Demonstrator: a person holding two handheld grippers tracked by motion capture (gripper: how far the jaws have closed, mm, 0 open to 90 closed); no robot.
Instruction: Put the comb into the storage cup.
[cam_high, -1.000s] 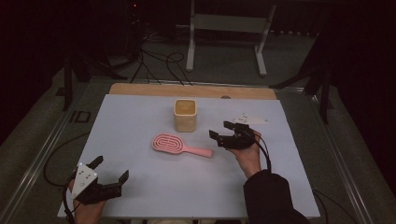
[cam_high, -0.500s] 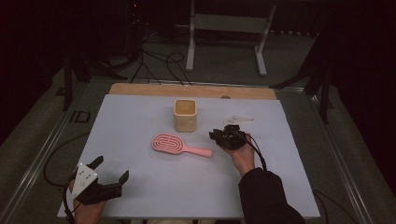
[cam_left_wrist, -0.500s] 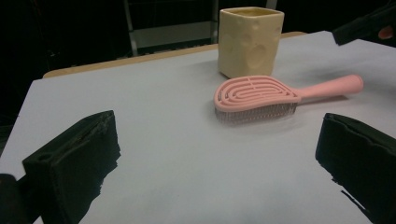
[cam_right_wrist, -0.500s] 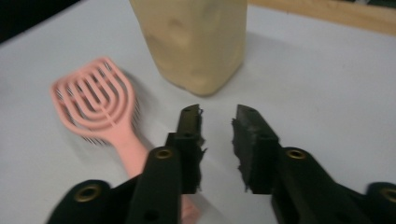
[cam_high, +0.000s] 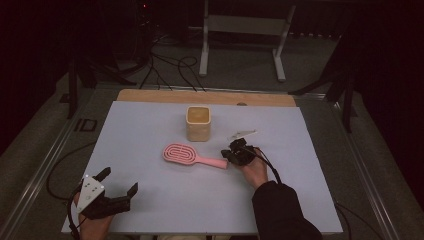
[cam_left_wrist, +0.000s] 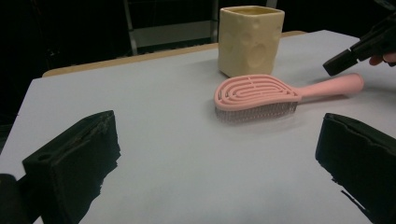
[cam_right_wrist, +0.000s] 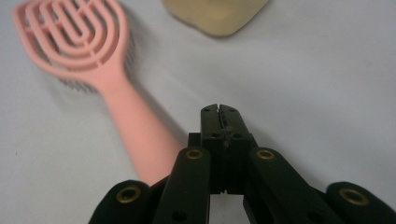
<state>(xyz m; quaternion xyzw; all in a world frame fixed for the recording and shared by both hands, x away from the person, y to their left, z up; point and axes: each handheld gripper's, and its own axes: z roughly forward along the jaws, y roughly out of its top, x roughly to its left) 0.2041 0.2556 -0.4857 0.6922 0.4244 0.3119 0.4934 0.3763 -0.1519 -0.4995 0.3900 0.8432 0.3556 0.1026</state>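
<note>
A: Pink plastic hairbrush (cam_high: 192, 155), where now?

B: Lying flat, bristles down, mid-way across the pale lilac surface (cam_high: 150, 200), just in front of the cream square cup (cam_high: 198, 122). Oval head toward the left, handle (cam_high: 216, 162) pointing right.

A: And the right claw (cam_high: 227, 155)?

B: Down low at the handle's free end. Fully closed, the 2 jaws pressed flat together with nothing between them, having just been closing. Seen from the right gripper view, tips (cam_right_wrist: 219, 109) sitting just beside the handle, not around it.

A: Left claw (cam_high: 118, 181)?

B: Parked at the near left corner of the surface, well apart from the brush. Spread wide, empty.

A: So which step, by the look of it?

B: Probably the reach for the handle, with the grasp not yet made. Closed beside the brush instead of on it, so likely a missed pinch, or perhaps a nudge intended.

A: Needed next?

B: Reopening the right claw, shifting sideways until the handle lies between the jaws, then closing on it near the end. Worth keeping low and square to the handle: smooth, narrow and rounded, so apt to roll or slide off under an angled pinch.
</note>
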